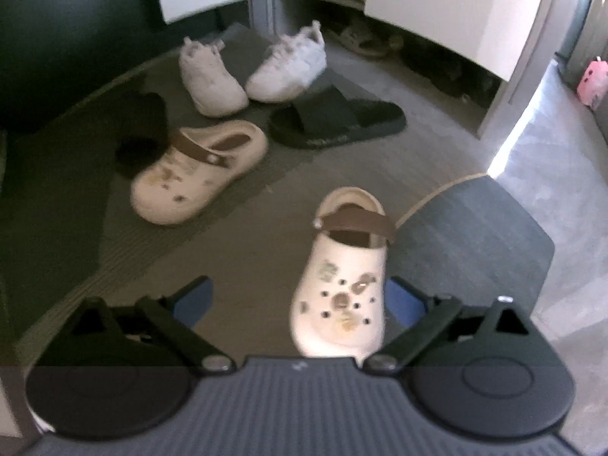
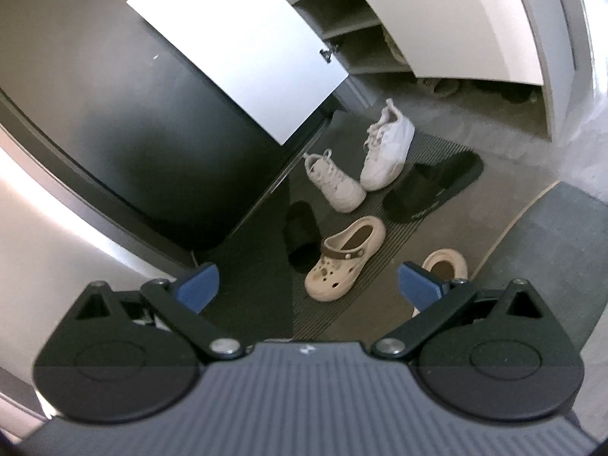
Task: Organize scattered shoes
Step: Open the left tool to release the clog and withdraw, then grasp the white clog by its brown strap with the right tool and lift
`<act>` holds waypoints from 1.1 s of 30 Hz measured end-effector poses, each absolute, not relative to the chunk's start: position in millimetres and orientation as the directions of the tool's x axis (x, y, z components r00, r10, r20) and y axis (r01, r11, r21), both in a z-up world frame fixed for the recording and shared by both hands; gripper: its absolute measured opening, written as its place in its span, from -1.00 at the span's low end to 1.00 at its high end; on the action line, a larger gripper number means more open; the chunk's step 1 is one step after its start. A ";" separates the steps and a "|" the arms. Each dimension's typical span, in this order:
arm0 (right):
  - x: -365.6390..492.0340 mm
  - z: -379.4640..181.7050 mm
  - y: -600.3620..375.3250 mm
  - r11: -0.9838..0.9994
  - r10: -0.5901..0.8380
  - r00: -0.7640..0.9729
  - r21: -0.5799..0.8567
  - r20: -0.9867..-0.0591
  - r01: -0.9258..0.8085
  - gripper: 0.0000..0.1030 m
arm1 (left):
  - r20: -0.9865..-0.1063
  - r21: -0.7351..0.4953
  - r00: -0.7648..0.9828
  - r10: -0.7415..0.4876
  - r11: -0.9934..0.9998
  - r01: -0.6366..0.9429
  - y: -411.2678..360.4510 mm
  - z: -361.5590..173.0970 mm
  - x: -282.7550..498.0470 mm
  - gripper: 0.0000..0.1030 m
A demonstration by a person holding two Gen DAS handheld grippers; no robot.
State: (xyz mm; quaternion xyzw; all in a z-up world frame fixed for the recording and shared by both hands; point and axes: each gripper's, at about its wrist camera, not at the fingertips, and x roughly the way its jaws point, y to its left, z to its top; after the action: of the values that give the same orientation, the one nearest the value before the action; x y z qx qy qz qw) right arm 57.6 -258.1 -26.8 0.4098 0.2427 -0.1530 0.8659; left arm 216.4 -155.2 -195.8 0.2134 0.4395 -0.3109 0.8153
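the left gripper (image 1: 300,300) is spread wide, a cream clog (image 1: 342,281) lying toe-first beside its right finger on the ribbed mat (image 1: 243,250). the right gripper (image 2: 307,285) is also spread, empty; its right finger hides most of that clog. farther lie its mate (image 1: 197,171), a blurred black slide (image 1: 338,121) and white sneakers (image 1: 250,72).

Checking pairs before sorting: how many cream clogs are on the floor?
2. One clog lies on the mat beside the black slide; the other clog sits nearest, between the left gripper's fingers. None appears hidden.
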 end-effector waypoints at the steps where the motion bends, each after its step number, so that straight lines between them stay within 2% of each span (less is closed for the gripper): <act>1: 56.2 -26.2 -258.0 0.622 -0.071 0.836 0.632 -0.544 0.463 1.00 | -0.845 0.085 0.434 -0.312 0.723 0.685 -153.2 -185.7 216.5 0.91; 10: 44.0 -18.8 -260.0 0.645 -0.117 0.841 0.604 -0.529 0.469 1.00 | -0.753 0.043 0.523 -0.400 0.763 0.645 -137.5 -77.9 195.5 0.99; 23: -7.7 -4.5 -268.1 0.598 -0.240 0.841 0.608 -0.485 0.522 1.00 | -0.662 0.049 0.604 -0.445 0.778 0.627 -115.4 25.5 146.0 0.99; 33: 14.7 -14.9 -262.2 0.775 -0.067 0.839 0.501 -0.540 0.385 1.00 | -0.632 0.008 0.643 -0.433 0.826 0.563 -71.5 62.6 129.3 0.99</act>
State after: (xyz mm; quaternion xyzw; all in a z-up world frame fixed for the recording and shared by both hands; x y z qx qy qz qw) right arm 14.7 -262.2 -14.9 0.3112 0.2552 -0.1247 0.9069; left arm 129.3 -71.5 62.6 0.1022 0.3192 -0.2765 0.9007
